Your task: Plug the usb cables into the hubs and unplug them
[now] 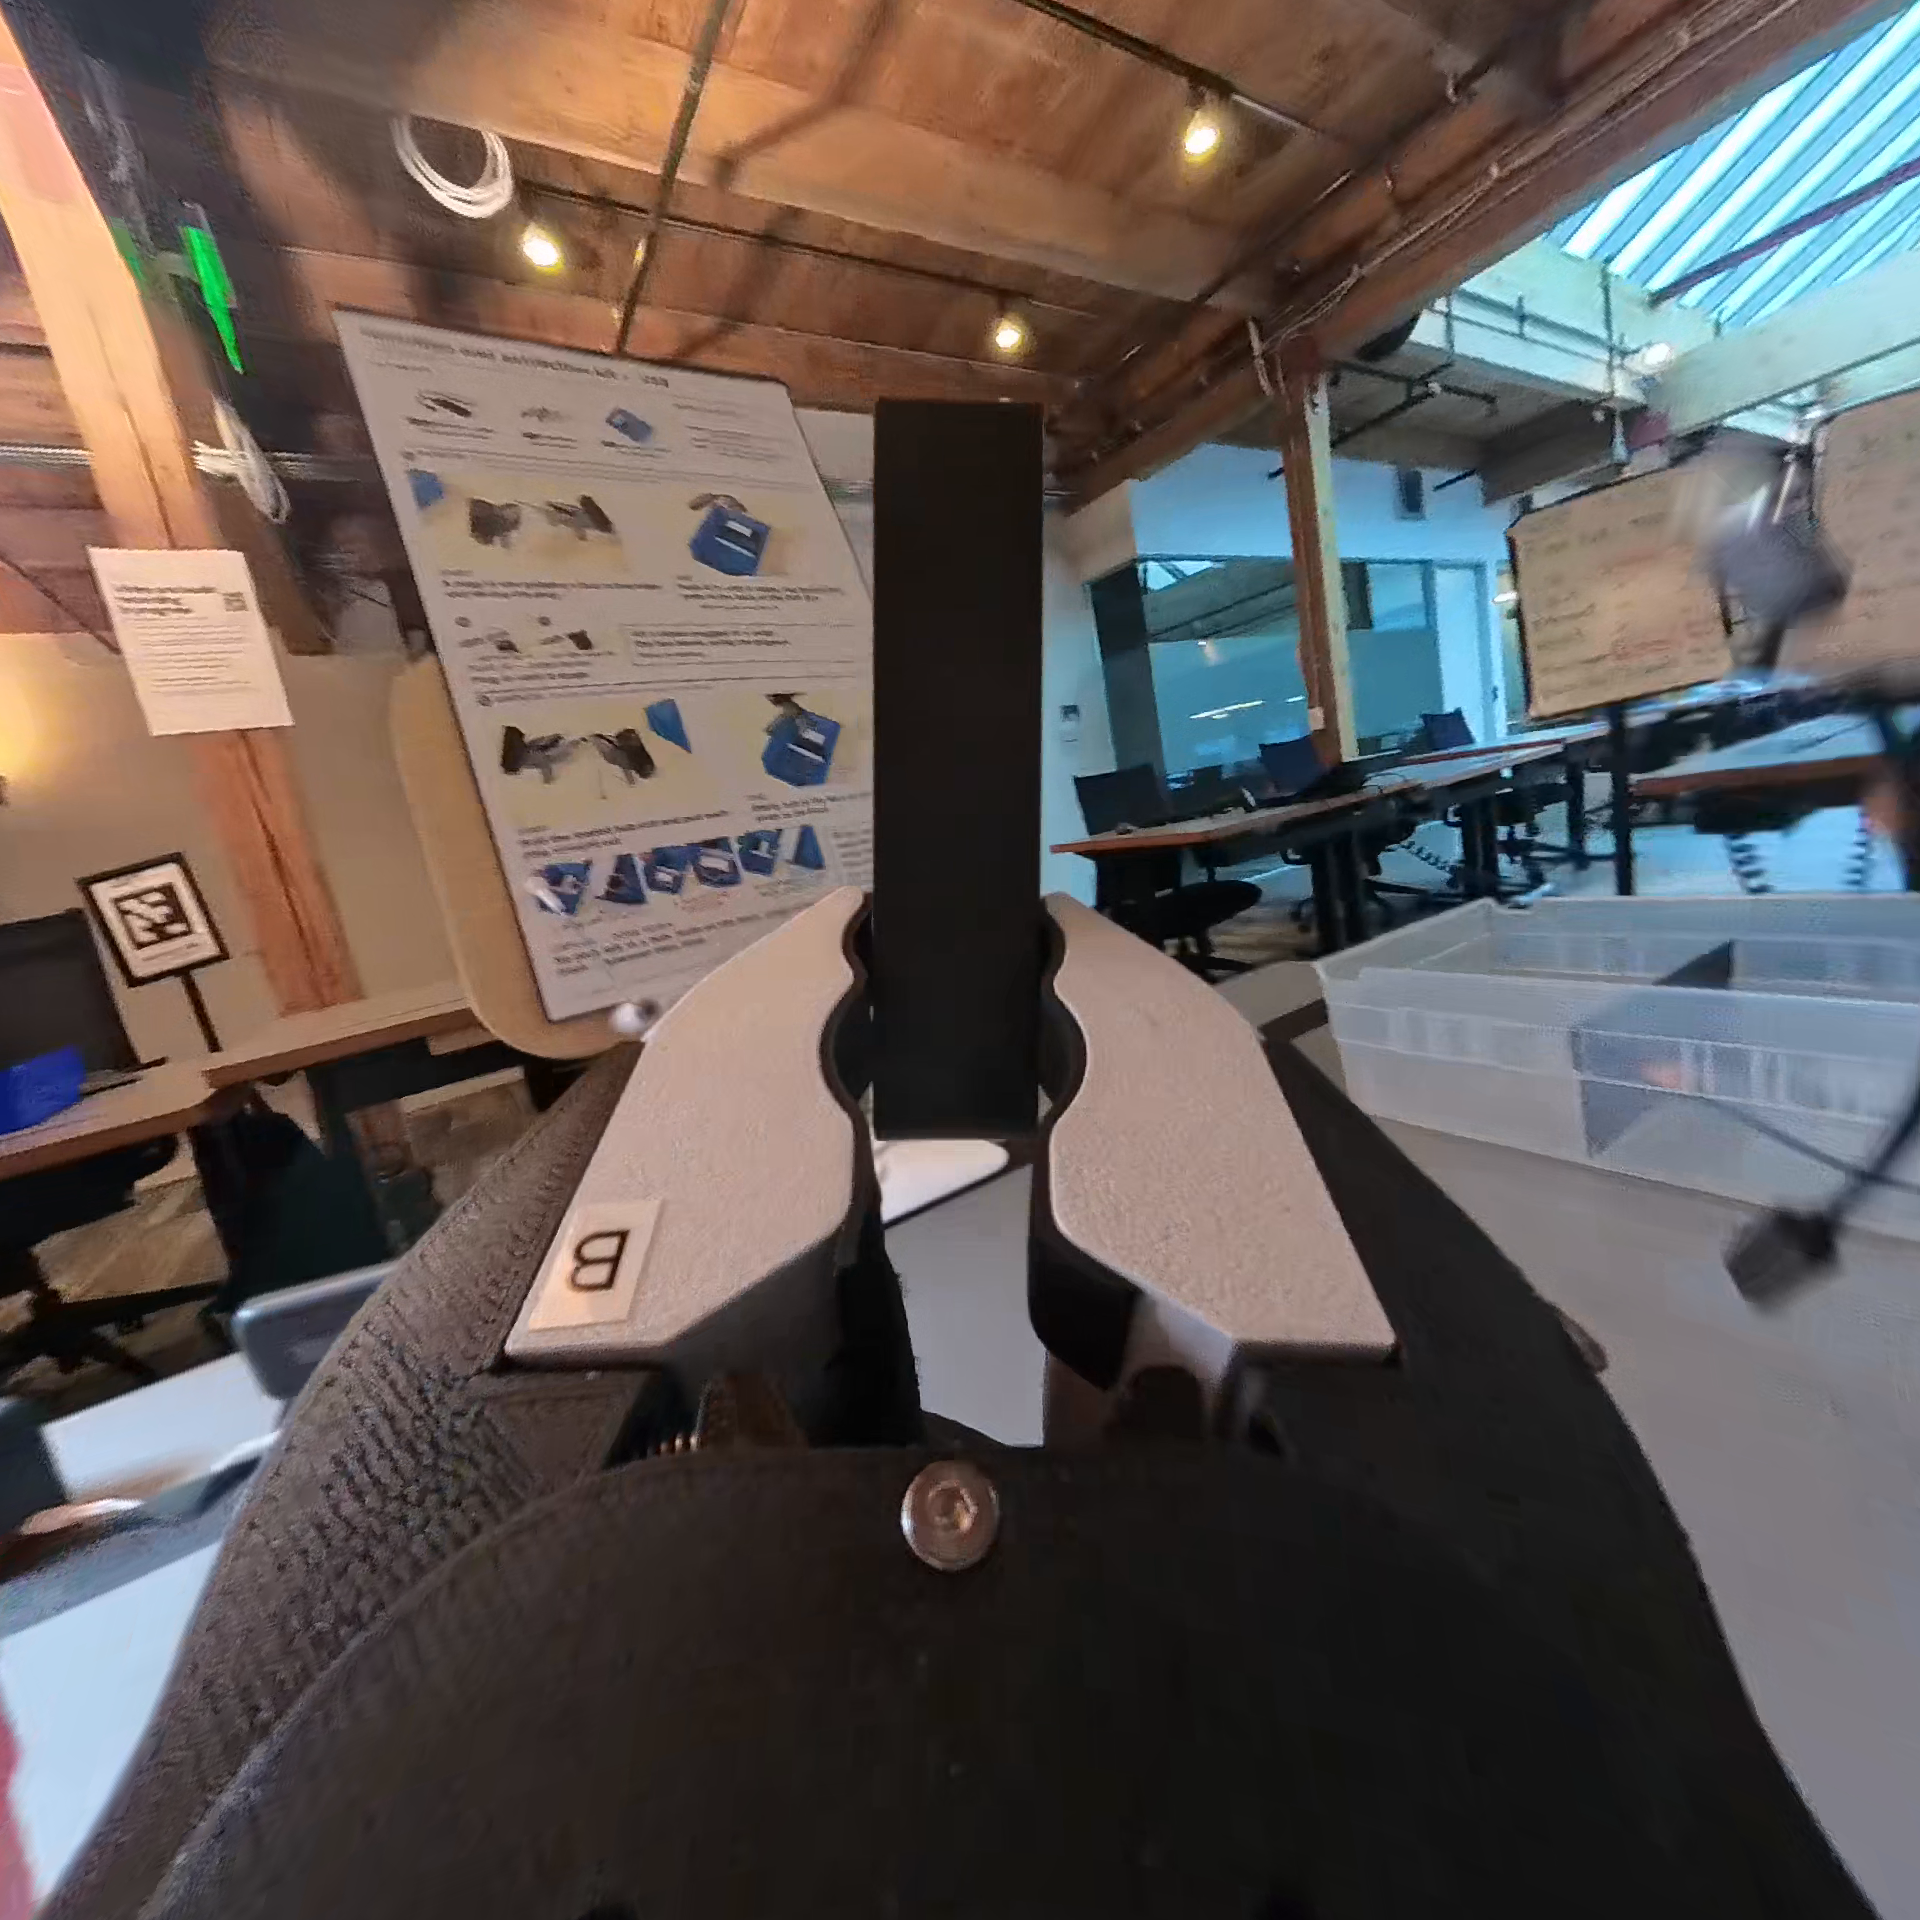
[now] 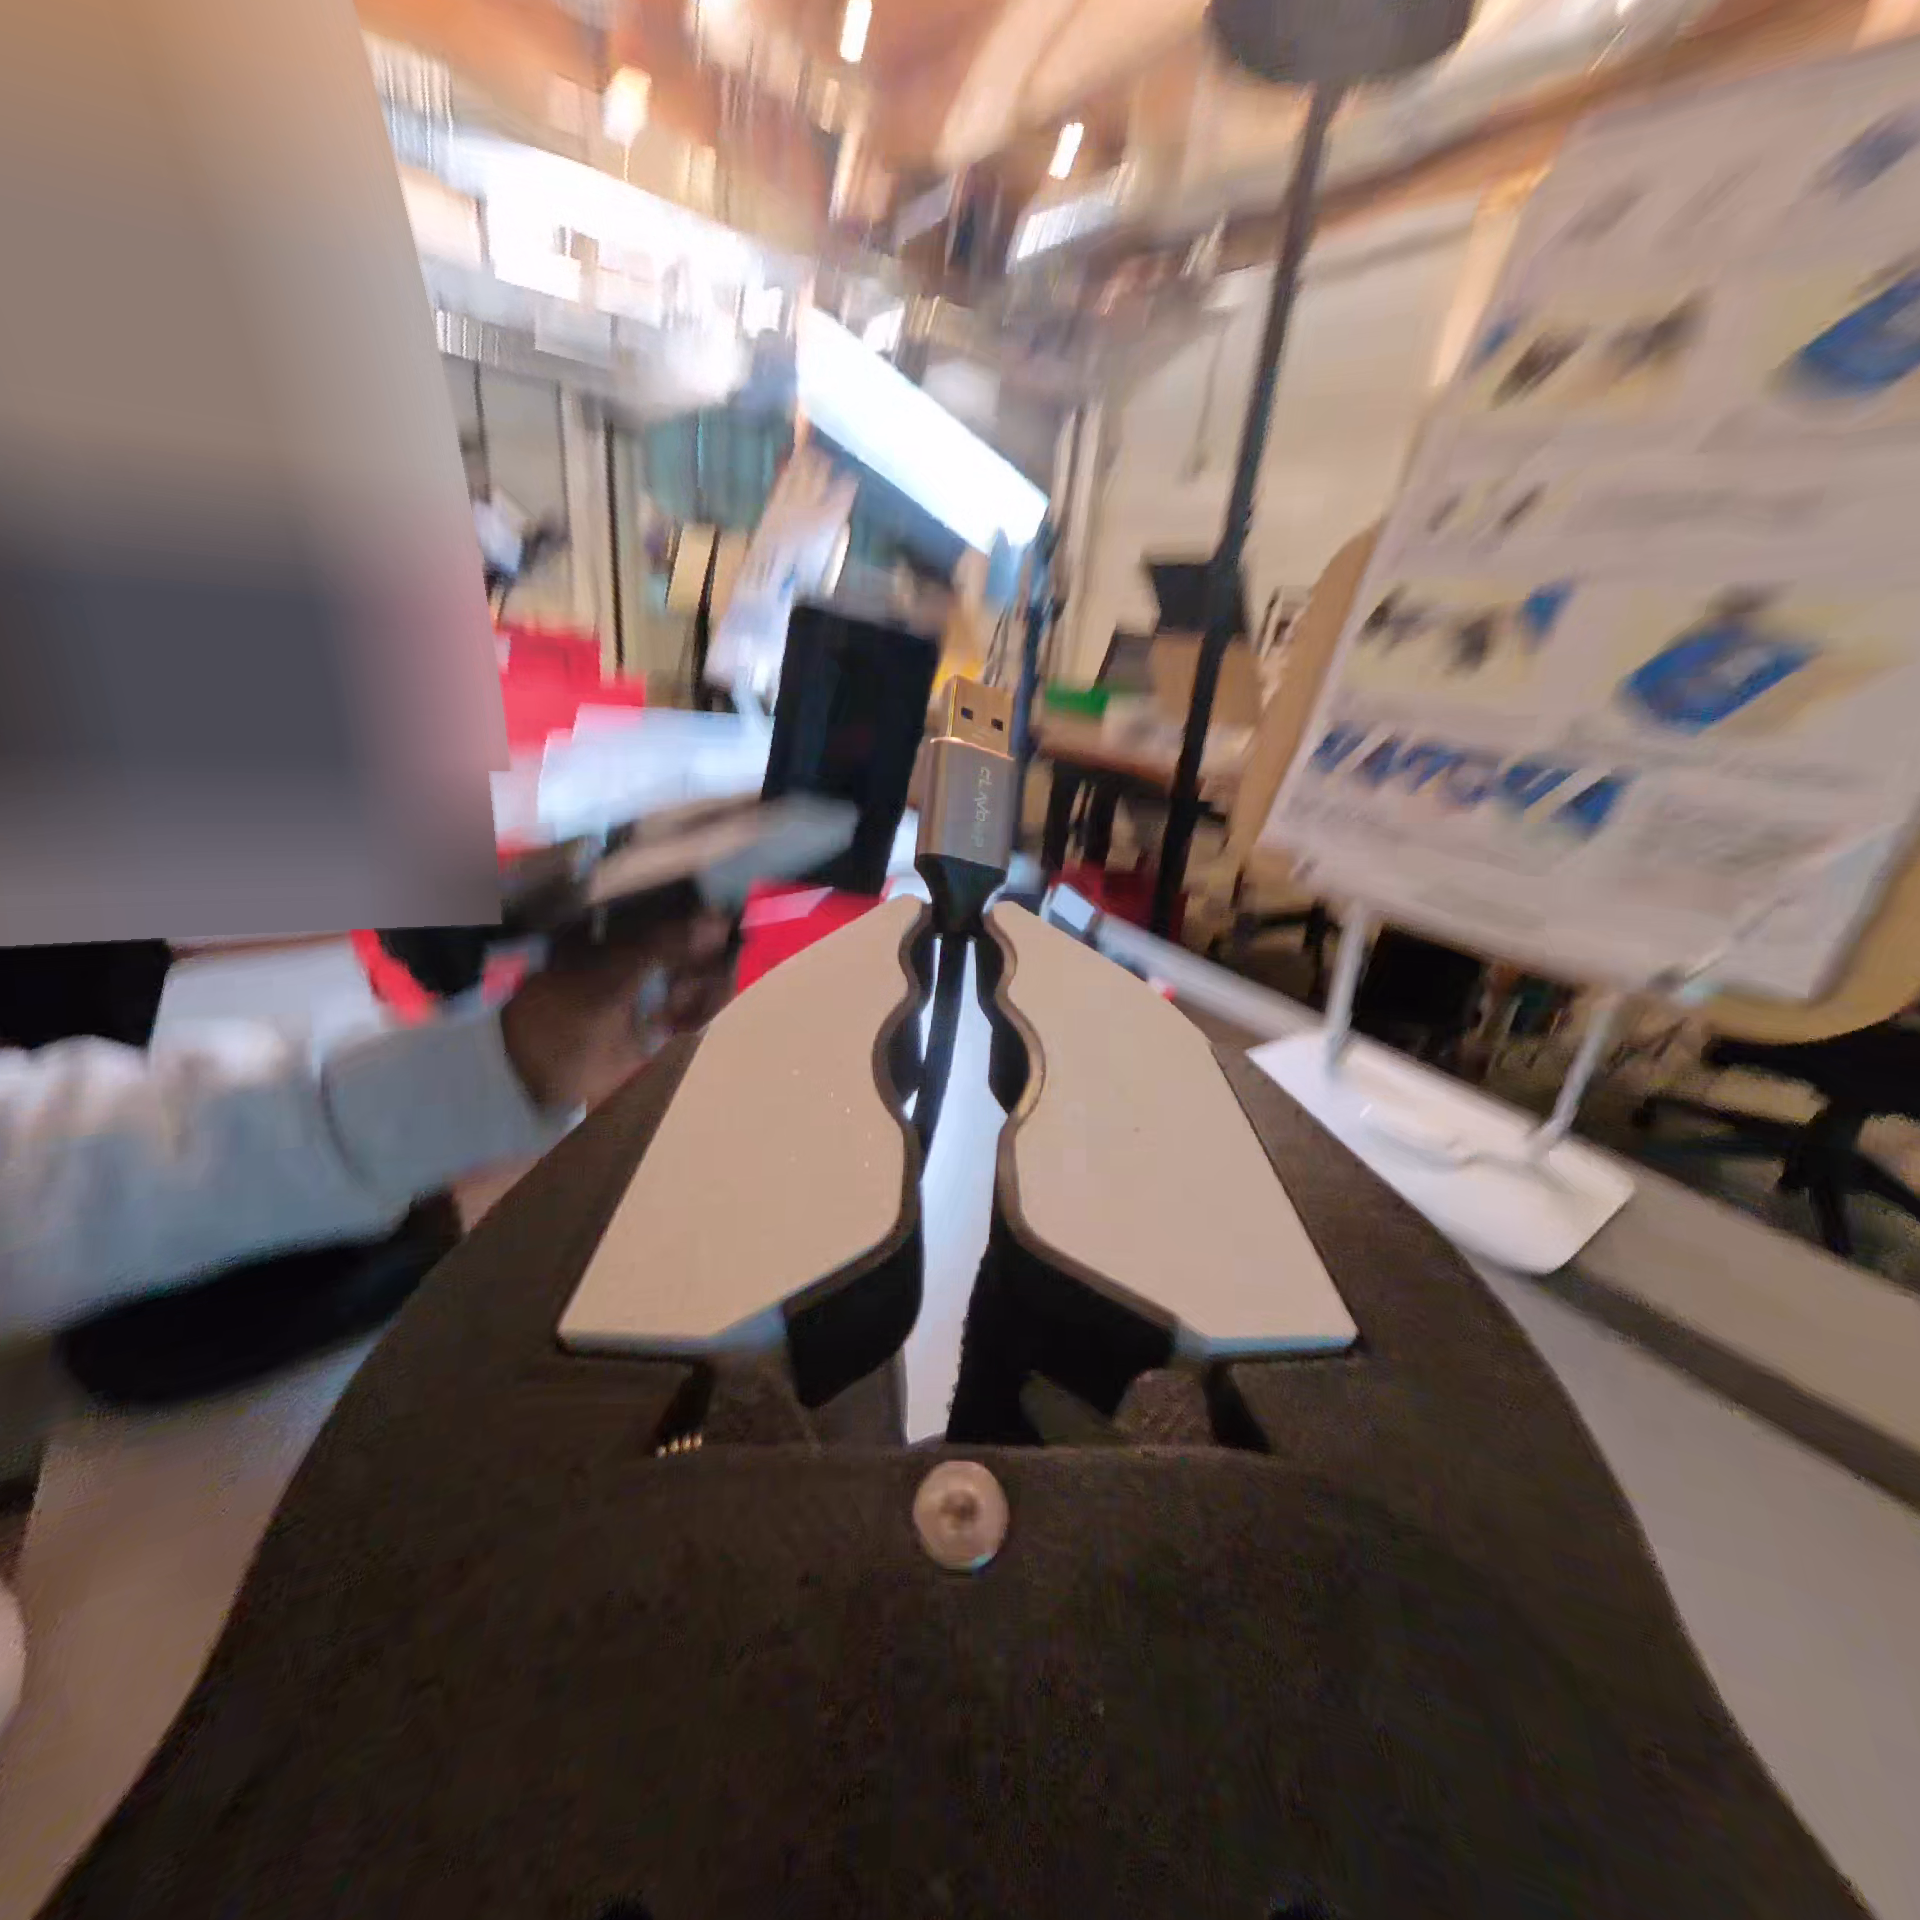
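Bright daylight, warm ceiling spotlights (image 1: 1200,135), right view motion-blurred, fisheye-bent edges

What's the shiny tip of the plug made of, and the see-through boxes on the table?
The USB plug: its tip looks like gold-toned metal, glossy and reflective, and its grey sleeve is probably brushed metal with a satin sheen. The storage bins look like frosted clear plastic, since the dark dividers show through their walls.
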The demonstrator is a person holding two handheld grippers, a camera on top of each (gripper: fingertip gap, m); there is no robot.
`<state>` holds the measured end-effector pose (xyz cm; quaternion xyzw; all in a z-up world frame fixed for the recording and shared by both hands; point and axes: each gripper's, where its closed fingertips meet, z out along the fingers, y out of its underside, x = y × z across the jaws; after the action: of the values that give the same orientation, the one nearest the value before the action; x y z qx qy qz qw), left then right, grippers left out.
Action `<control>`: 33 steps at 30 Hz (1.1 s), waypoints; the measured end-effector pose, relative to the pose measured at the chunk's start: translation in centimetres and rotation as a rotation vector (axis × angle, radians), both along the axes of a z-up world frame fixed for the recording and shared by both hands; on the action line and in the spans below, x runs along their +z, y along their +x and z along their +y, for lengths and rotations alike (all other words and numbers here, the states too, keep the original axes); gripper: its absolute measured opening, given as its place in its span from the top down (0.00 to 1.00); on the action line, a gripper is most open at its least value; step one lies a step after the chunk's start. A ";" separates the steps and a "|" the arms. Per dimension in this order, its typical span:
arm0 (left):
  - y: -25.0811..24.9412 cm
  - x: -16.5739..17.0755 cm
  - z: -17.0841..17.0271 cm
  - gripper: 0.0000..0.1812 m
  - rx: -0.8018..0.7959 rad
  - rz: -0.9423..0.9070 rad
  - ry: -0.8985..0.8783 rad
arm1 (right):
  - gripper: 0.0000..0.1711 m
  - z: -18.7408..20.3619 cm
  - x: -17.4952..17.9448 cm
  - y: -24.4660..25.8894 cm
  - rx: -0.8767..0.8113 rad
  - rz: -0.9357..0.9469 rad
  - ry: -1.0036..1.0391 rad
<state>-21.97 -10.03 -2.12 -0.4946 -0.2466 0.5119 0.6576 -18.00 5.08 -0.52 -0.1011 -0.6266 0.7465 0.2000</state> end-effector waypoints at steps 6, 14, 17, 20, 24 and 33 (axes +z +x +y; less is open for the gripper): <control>0.0 -1.6 0.5 0.85 -0.057 -0.041 0.020 | 0.95 15.0 9.9 -2.9 -0.271 0.146 -0.188; -0.3 -2.2 1.0 0.85 -0.057 -0.053 0.000 | 0.96 22.8 -3.6 -10.8 -0.543 0.024 0.336; -0.4 -2.5 1.3 0.85 -0.063 -0.062 -0.008 | 0.95 24.7 -13.1 -11.8 -0.590 -0.280 0.618; -0.6 -2.9 1.4 0.86 -0.077 -0.084 0.010 | 0.95 24.4 -16.7 -10.9 -0.538 -0.502 0.652; -0.7 -3.2 1.6 0.85 -0.122 -0.127 0.057 | 0.84 24.1 -18.9 -9.9 -0.458 -0.738 0.748; 1.1 -3.8 5.2 0.85 -0.570 -0.262 0.220 | 0.70 12.4 -2.1 -9.2 -0.327 -0.129 0.200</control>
<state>-20.83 -4.85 -5.97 -0.5316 -0.2344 0.2095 0.7865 -27.17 17.53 -2.61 -0.2288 -0.6843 0.6302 0.2867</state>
